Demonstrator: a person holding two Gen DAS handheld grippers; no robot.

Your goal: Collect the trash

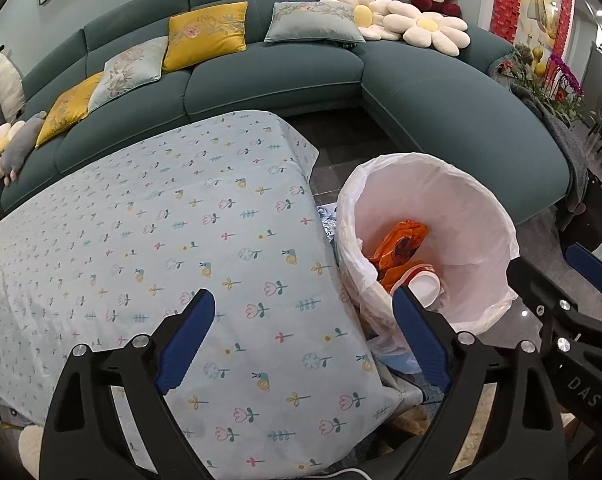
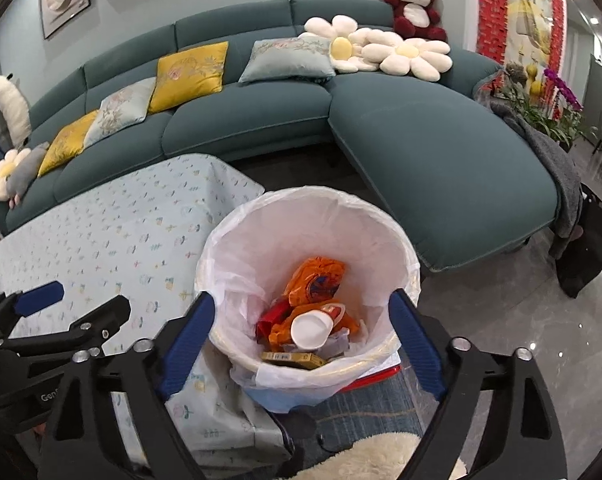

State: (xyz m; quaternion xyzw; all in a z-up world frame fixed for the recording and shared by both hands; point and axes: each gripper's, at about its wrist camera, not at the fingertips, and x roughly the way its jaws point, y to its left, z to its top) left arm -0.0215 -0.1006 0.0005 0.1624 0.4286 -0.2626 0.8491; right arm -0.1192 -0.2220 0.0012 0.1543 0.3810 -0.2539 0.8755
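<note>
A bin with a white liner stands on the floor at the table's right edge; it also shows in the left wrist view. Inside lie an orange wrapper, a white cup, a red packet and a yellow box. My right gripper is open and empty, its blue fingers either side of the bin, above it. My left gripper is open and empty above the table's front right part. The right gripper shows at the right edge of the left wrist view.
A table with a pale blue flowered cloth fills the left. A teal corner sofa with cushions, flower pillows and a plush bear stands behind. A cream fluffy rug and grey tiled floor lie to the right.
</note>
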